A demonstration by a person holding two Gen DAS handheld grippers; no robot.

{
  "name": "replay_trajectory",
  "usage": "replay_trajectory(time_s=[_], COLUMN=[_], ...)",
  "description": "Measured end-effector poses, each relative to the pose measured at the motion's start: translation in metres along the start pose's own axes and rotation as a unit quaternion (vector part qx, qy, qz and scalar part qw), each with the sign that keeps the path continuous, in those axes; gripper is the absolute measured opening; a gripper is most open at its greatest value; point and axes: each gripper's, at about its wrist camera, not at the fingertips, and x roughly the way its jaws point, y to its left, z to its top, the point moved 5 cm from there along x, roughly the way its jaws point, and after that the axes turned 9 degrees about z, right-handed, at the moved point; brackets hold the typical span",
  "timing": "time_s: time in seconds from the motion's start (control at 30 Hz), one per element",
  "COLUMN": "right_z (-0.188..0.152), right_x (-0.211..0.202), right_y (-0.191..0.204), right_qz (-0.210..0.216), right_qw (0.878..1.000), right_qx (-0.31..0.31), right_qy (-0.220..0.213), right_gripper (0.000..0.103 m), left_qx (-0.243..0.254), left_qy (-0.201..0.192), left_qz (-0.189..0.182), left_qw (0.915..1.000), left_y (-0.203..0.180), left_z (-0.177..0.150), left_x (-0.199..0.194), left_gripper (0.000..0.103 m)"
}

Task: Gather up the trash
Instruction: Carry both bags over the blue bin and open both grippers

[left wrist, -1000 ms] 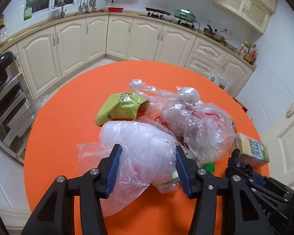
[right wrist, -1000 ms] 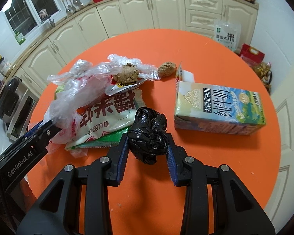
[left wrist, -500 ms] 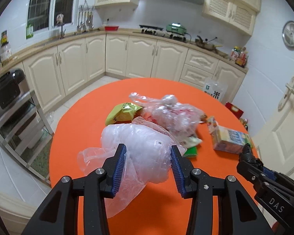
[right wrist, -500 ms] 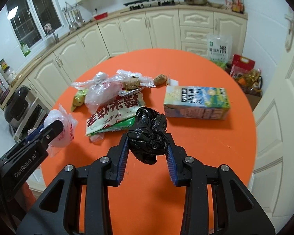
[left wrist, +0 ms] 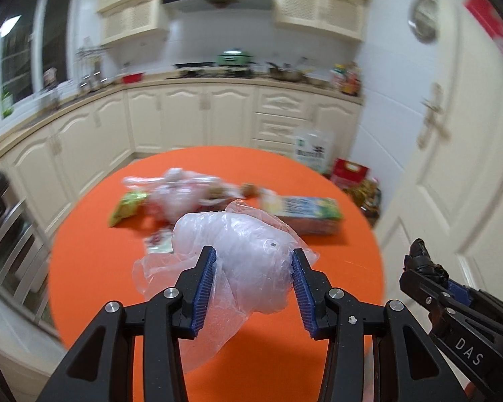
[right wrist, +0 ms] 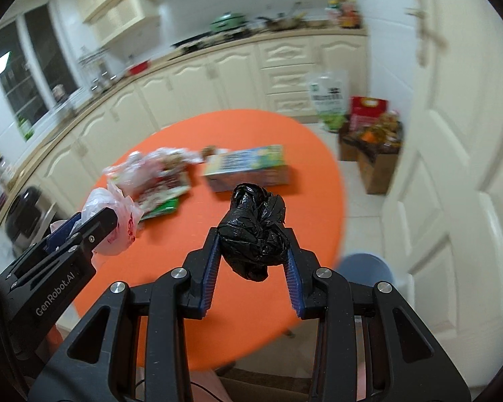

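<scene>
The left gripper [left wrist: 253,276] is clenched on a clear plastic bag [left wrist: 241,254], its blue ribbed fingers [left wrist: 204,281] pressing in from both sides. The bag is translucent and whitish, crumpled into a puffy lump with a loose, thin flap trailing down and to the left below the fingers. It hangs in the air above the near part of the round orange table [left wrist: 94,268]. From the right wrist view the same bag shows faint red print on its side.

The right gripper [right wrist: 251,261] is closed on a black plastic bag [right wrist: 253,231], a glossy, tightly wadded and knotted bundle that bulges above and below the pads. It is held up over the near edge of the table, with a grey-blue bin [right wrist: 365,266] on the floor just beyond that edge to the right.

Farther back on the table lie a milk carton [right wrist: 248,167] on its side, a heap of wrappers and clear film [right wrist: 154,174], and a yellow-green packet [left wrist: 127,206]; all are motion-blurred.
</scene>
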Motion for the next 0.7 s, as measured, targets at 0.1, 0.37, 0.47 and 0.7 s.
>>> replay_trajectory(time_s=[0.1,0.37,0.47,0.7], right_z=[-0.007,-0.024,-0.027,-0.035], right_x=[-0.019,-0.057,-0.063,-0.057], right_y=[-0.043,-0.141,-0.164,-0.219], right_qz=[-0.043,-0.132,-0.150,-0.175], right_qw=[0.998,0.984,0.979,0.968], right_qx=[0.034,0.120,0.139,0.178], right_qy=[-0.010,-0.023,-0.022,-0.003], right_gripper=[0.034,0.034,0.034,0.034], left_qx=[0.040,0.123,0.144,0.191], left_qy=[0.005,0.033,0.046,0.091], left_qz=[-0.035,-0.116,-0.134,-0.152], left_qw=[0.9986,0.9850,0.9793,0.9653], left_y=[-0.042,-0.138,-0.163,-0.233], left_z=[-0.002,-0.009,-0.003,0.002], left_x=[0.002,0.026,0.045,0.096], left_gripper=[0.041,0.041,0.041,0.041])
